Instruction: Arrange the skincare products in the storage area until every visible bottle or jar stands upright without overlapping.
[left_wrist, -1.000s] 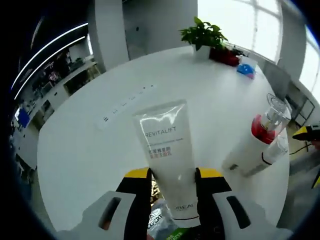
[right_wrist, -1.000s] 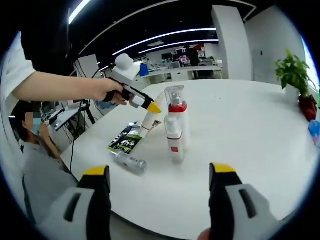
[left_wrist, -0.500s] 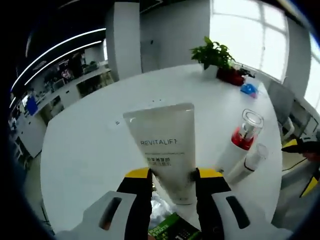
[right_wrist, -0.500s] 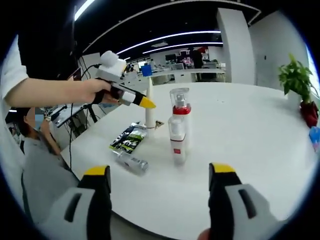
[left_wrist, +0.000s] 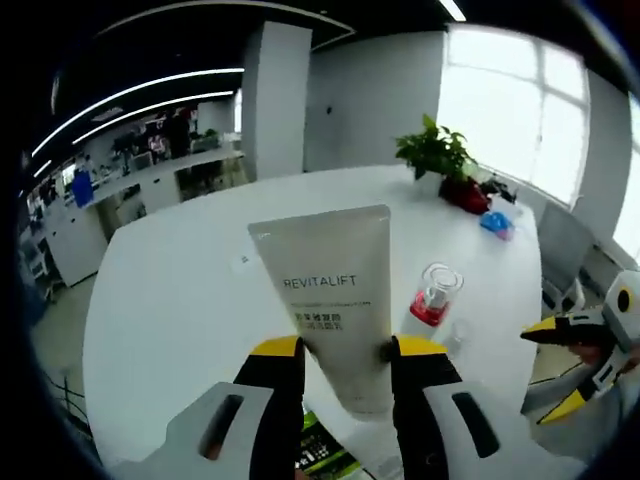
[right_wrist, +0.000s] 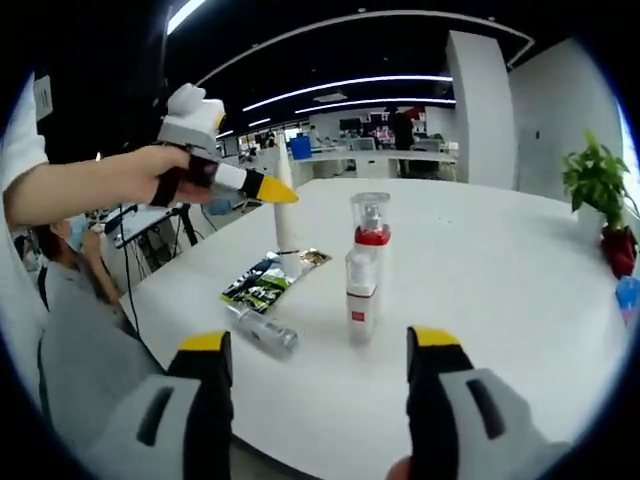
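A white REVITALIFT tube (left_wrist: 330, 290) stands cap down, and my left gripper (left_wrist: 343, 352) is shut on its lower part. From the right gripper view this tube (right_wrist: 286, 215) shows edge-on and upright, its cap at the table by a green-black sachet (right_wrist: 262, 280), with the left gripper (right_wrist: 262, 187) held by a hand. A tall bottle with a red collar (right_wrist: 370, 232) stands upright, and a smaller white bottle (right_wrist: 360, 300) stands just in front of it. A small clear bottle (right_wrist: 262, 330) lies on its side. My right gripper (right_wrist: 318, 350) hangs open above the table's near edge.
The round white table (right_wrist: 500, 300) has bare room to the right of the bottles. A potted plant (left_wrist: 438, 155) and a blue object (left_wrist: 497, 222) sit at its far side. A seated person (right_wrist: 70, 330) is close to the table's left edge.
The left gripper has swung the tube from a slant to upright, cap down by the sachet. The right gripper stays open and has hardly moved.
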